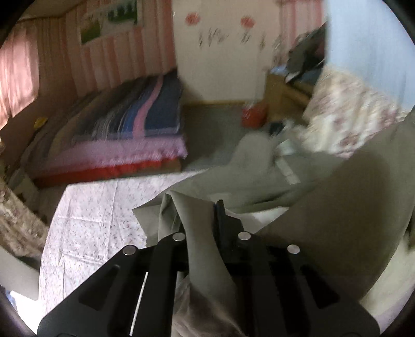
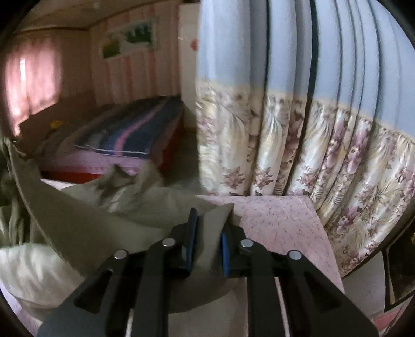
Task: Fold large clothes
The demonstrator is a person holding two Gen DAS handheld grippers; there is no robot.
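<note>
Left gripper (image 1: 199,220): grey-green garment (image 1: 324,207) is bunching between its fingers, jaws standing a narrow way apart. Cloth is filling the gap and draping back over the gripper body; whether the pads are pressing on it I cannot tell.

Right gripper (image 2: 207,233): jaws are standing clearly apart, blue pads (image 2: 224,252) showing. A flap of the same grey-green garment (image 2: 77,215) is lying in the gap, looking loose, with the right-hand pad clear of the cloth.

The garment is spreading from both grippers across a pink flowered sheet (image 1: 85,228) (image 2: 280,220), rumpled, with a pale lining showing in the folds. In the left view it is rising in a wide fold at the right side; in the right view it is stretching away to the left.

Past the sheet, a stack of folded bedding (image 1: 135,129), striped blue and pink on top, lilac and red beneath, is lying on a second bed (image 2: 124,137). A floral curtain (image 2: 298,145), blue above, is hanging just beside the sheet's right edge. An orange object (image 1: 253,115) is sitting on the floor, too blurred to name. Pink striped wall (image 1: 109,64) and a picture (image 1: 111,18) are closing the far side.
</note>
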